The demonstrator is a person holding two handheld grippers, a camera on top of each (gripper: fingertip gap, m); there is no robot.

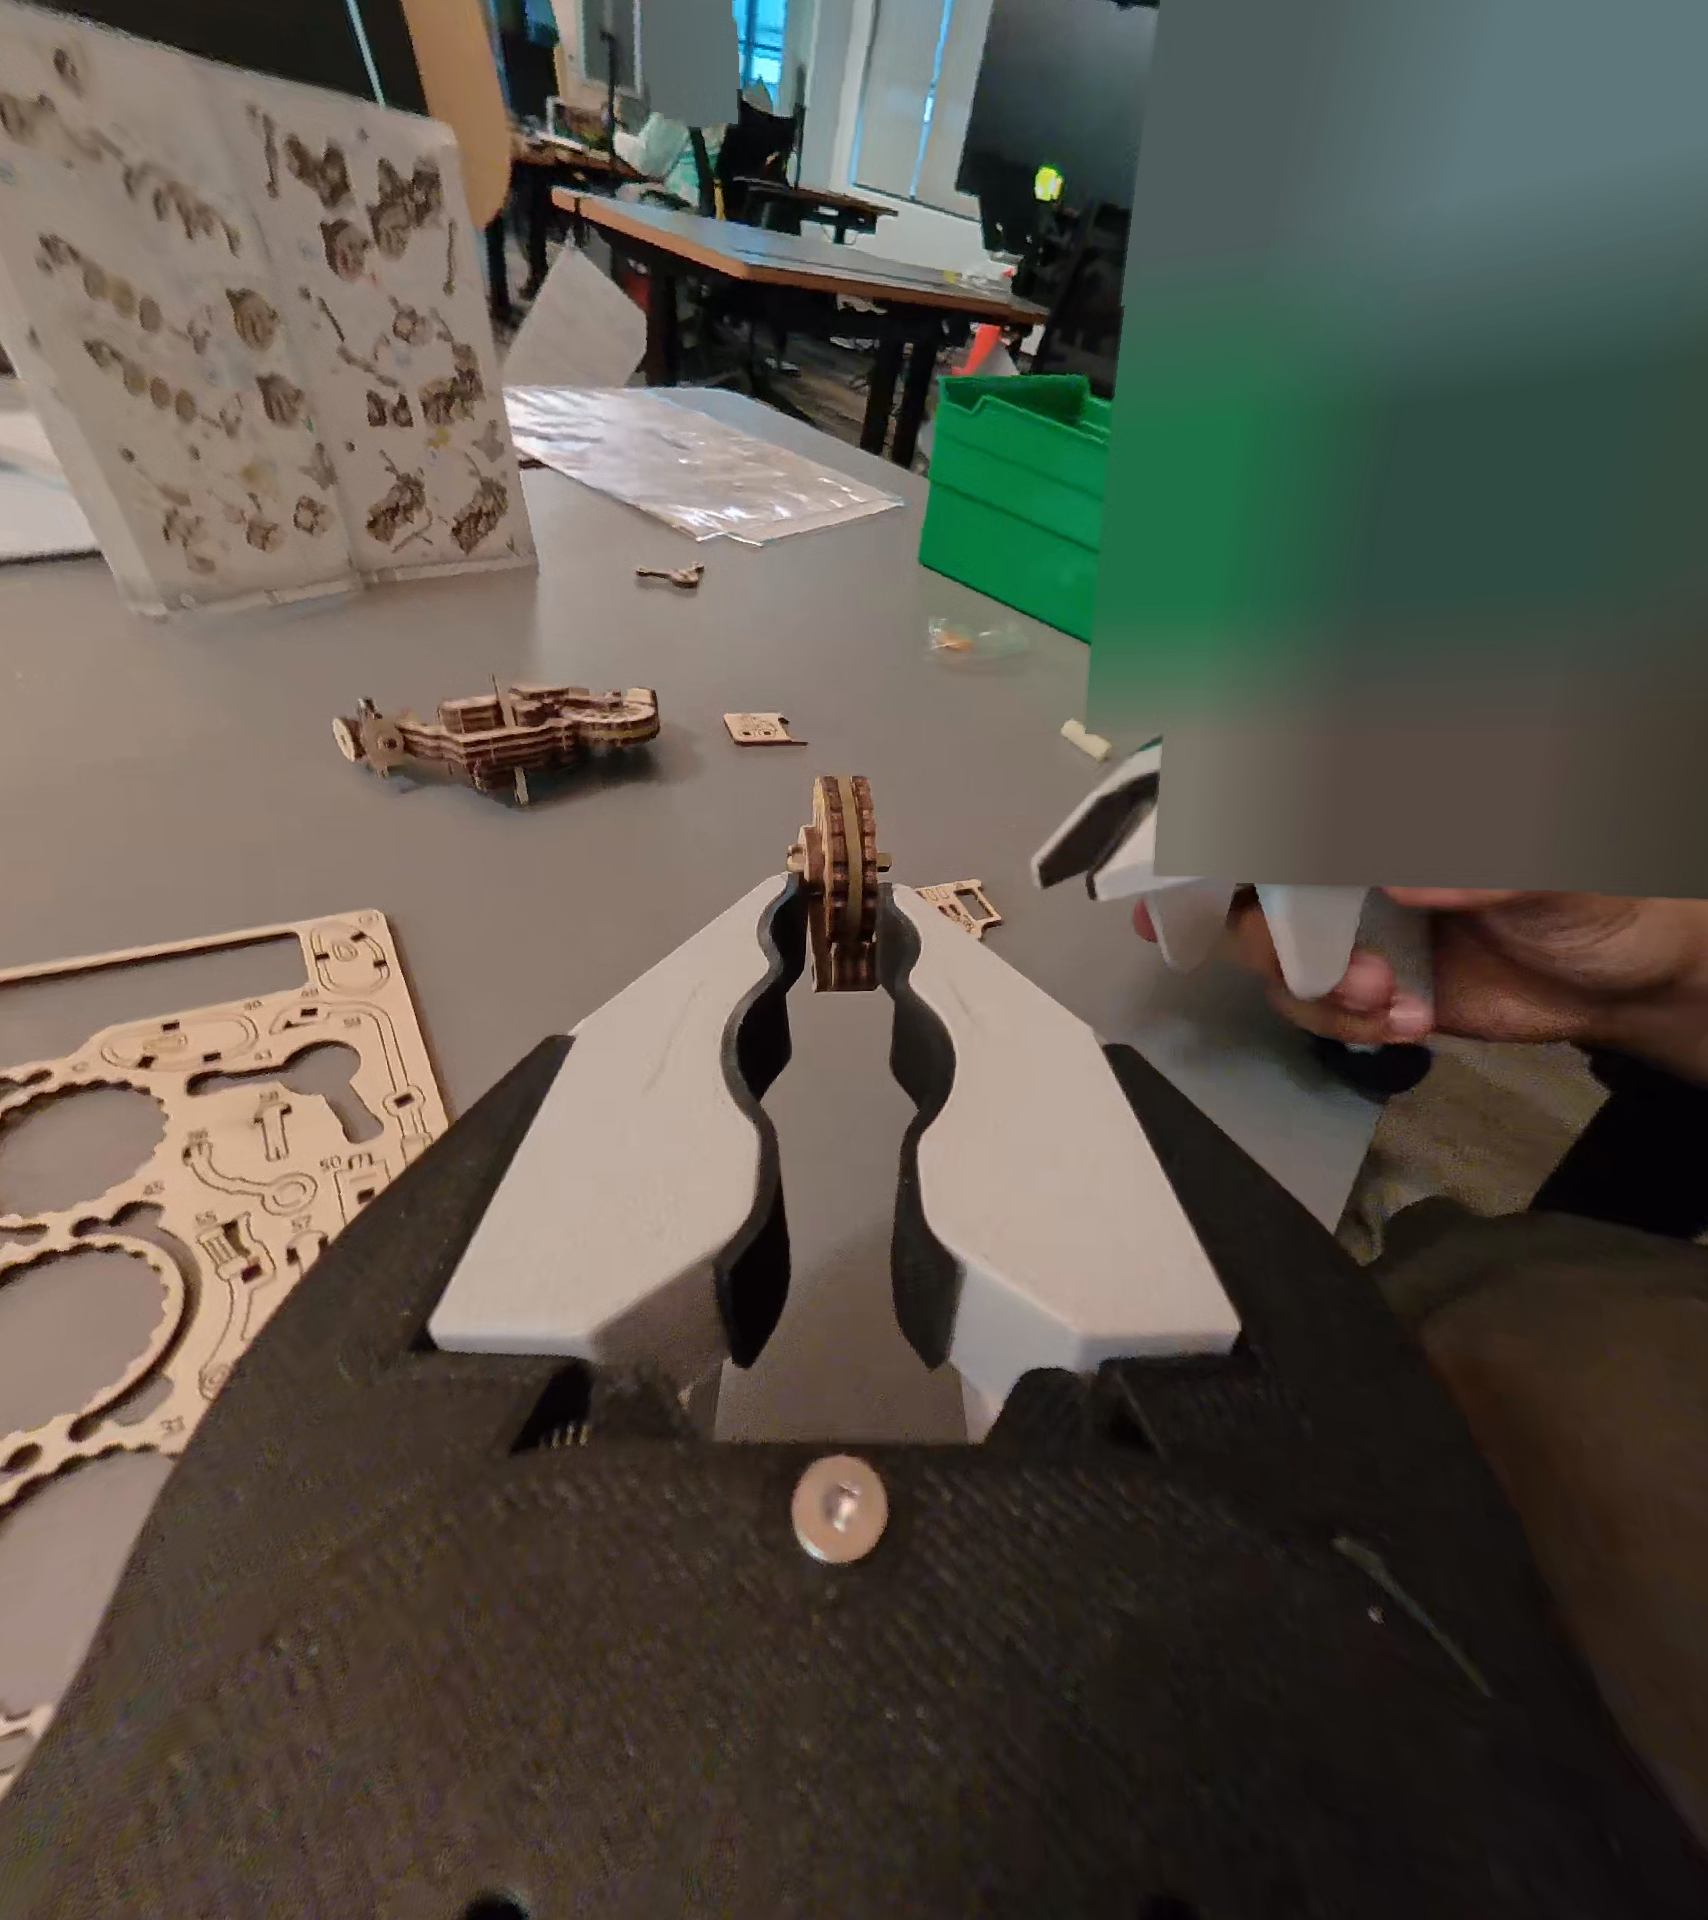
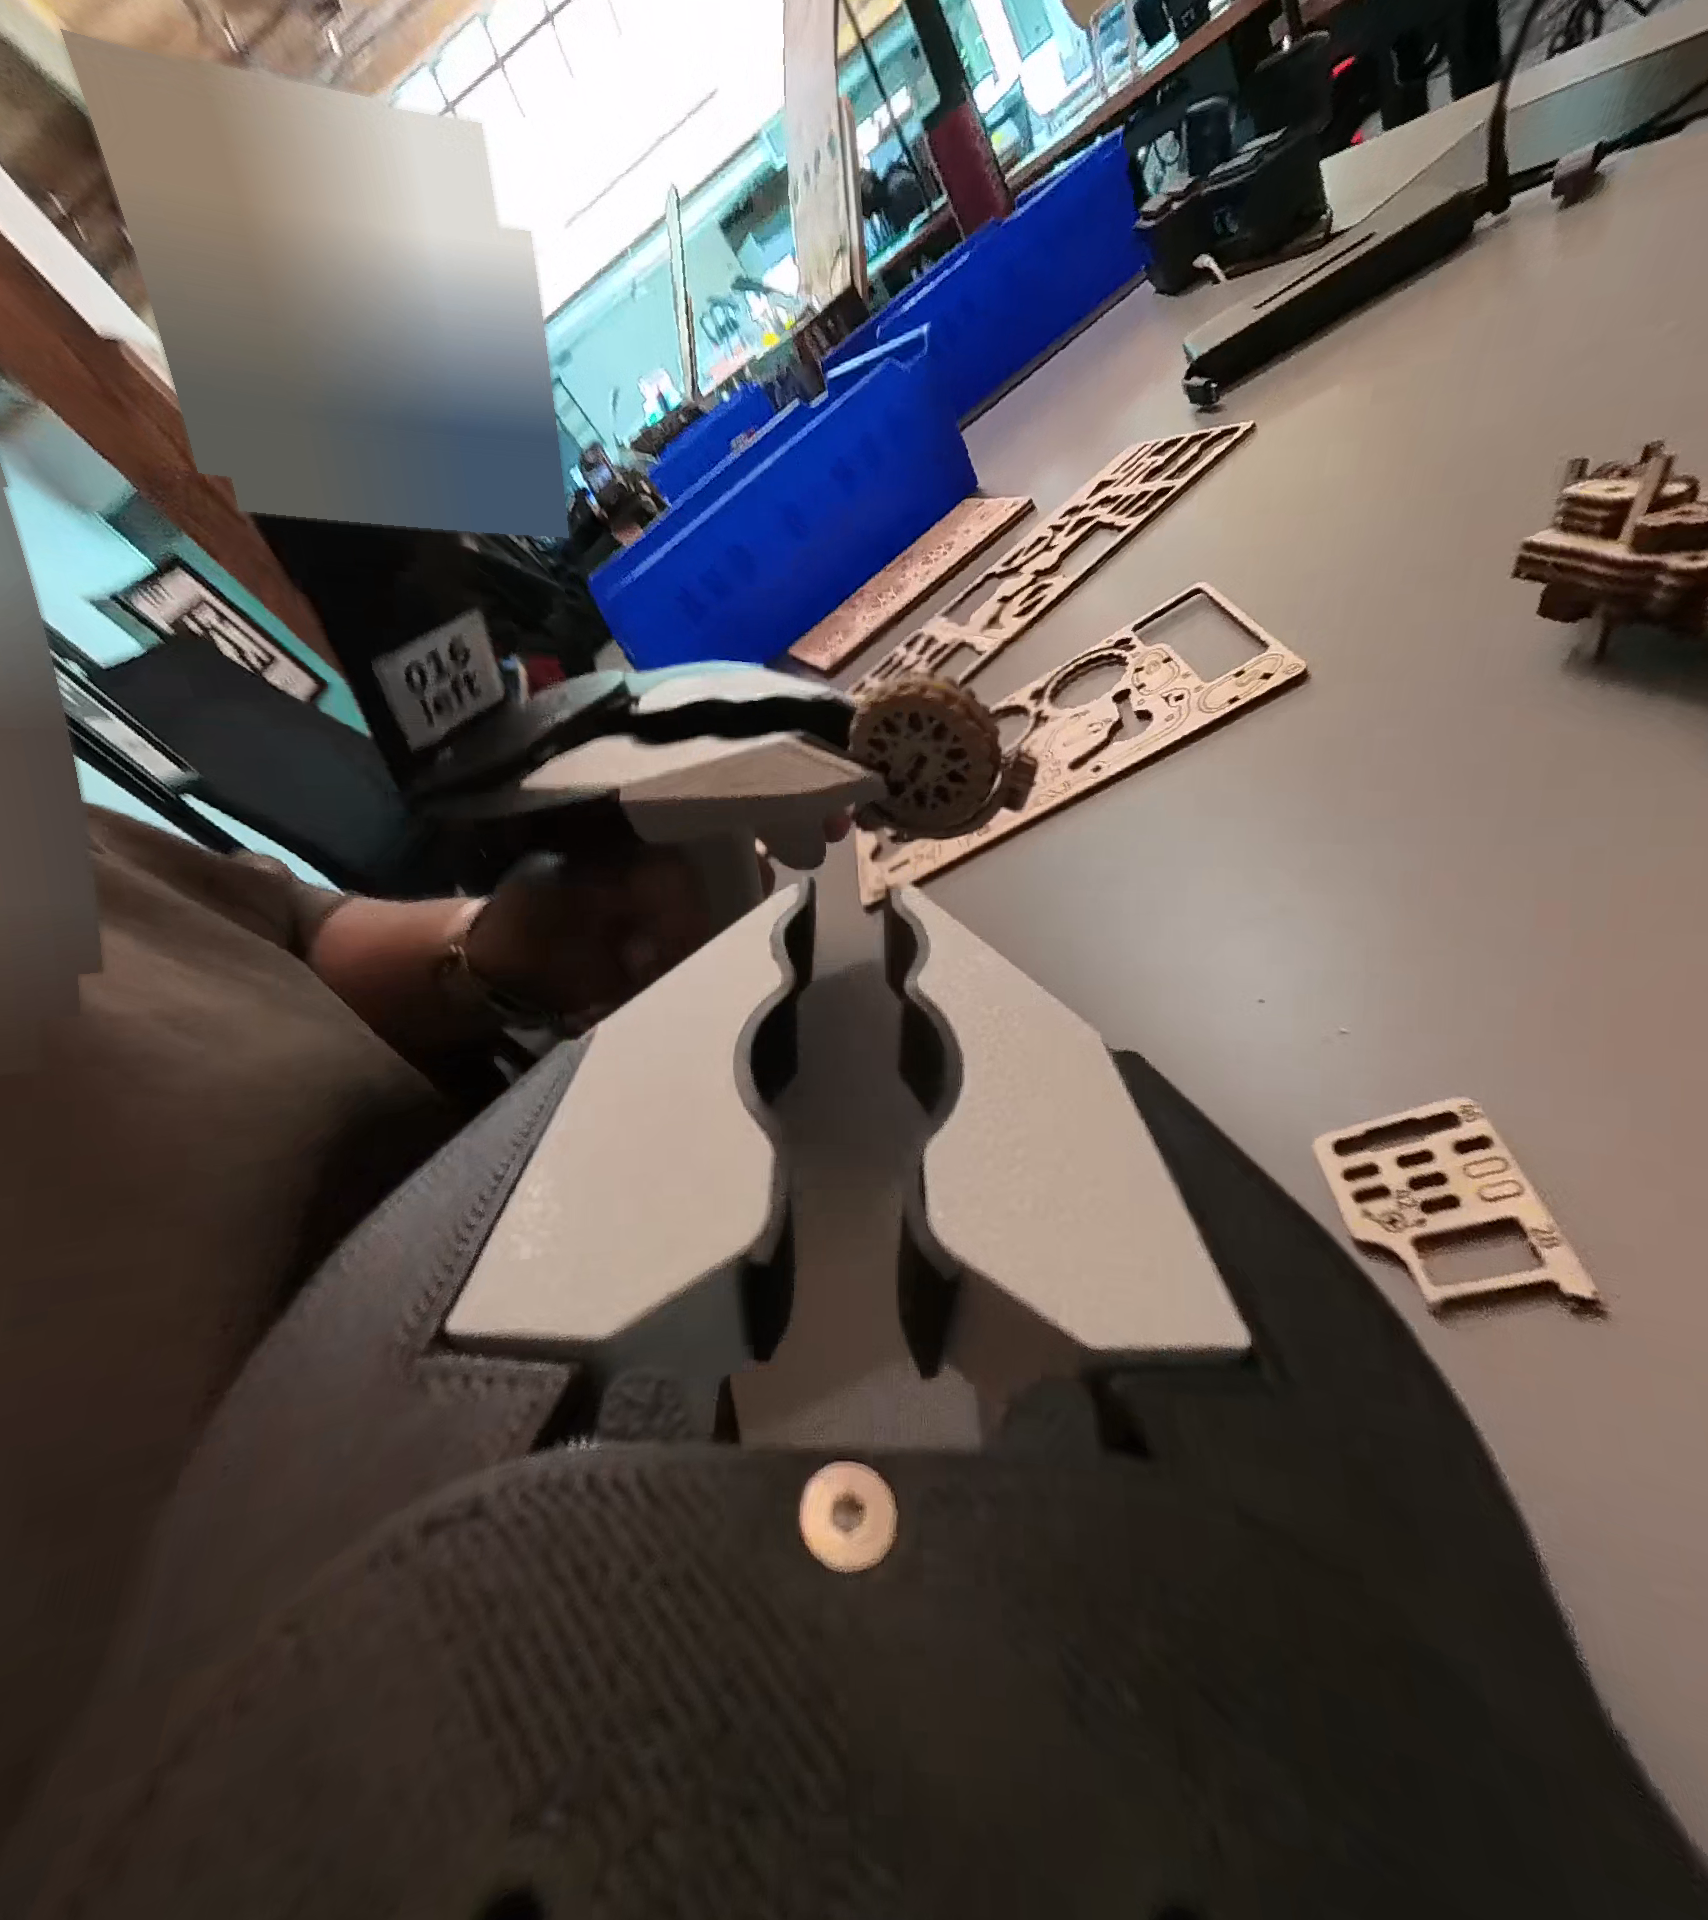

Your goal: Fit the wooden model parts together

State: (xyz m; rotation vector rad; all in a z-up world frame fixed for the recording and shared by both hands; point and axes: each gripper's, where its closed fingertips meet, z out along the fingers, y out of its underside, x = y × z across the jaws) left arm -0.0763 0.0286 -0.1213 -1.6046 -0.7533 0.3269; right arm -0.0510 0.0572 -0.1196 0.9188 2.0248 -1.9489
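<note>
A white label [image 2: 439, 677] with dark printed characters is sitting on the black body of the left gripper [image 2: 860, 753]. Small engraved part numbers are running beside the cut-outs of the wooden parts sheet [image 1: 154, 1143]. Numbers of the same kind are showing along the edges of the small wooden fret [image 2: 1452, 1205]. The propped instruction sheet [image 1: 258, 343] is carrying printed diagrams, and any writing on it is coming out too small and blurred to read.
</note>
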